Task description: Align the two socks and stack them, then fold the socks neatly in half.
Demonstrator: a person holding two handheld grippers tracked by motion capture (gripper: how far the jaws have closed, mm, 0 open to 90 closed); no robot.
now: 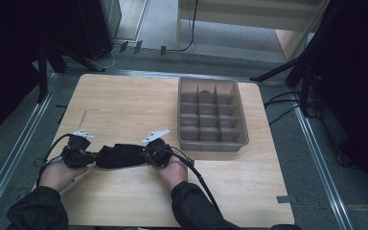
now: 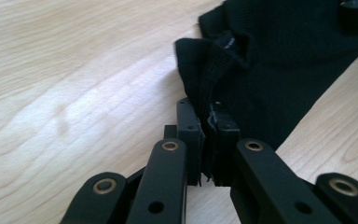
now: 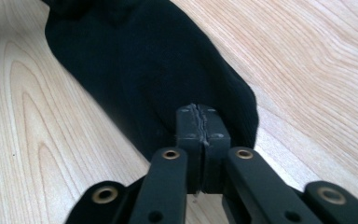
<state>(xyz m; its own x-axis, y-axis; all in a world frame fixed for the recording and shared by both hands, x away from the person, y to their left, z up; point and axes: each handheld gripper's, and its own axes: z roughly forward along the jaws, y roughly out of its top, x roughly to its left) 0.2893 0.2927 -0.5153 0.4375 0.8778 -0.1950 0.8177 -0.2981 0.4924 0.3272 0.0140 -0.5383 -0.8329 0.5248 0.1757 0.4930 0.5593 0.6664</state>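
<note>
1. On the wooden table (image 1: 124, 103), at about seven o'clock from the grey divided tray (image 1: 212, 115), a black sock (image 1: 120, 155) lies stretched between both grippers.
2. The left gripper (image 2: 208, 126) has its jaws pinched tight on the sock's cuff.
3. The right gripper (image 3: 200, 122) has its jaws clamped together on the sock's toe end.

Light wood-grain bench (image 1: 139, 100), rounded corners, on a grey carpet floor (image 1: 311, 158). Metal rails (image 1: 323, 167) run along both sides. Black stand legs (image 1: 287, 67) at right, dark equipment at left. Cables (image 1: 280, 108) trail on the floor. Pale wooden furniture (image 1: 249, 19) at the back. Even, soft light.
</note>
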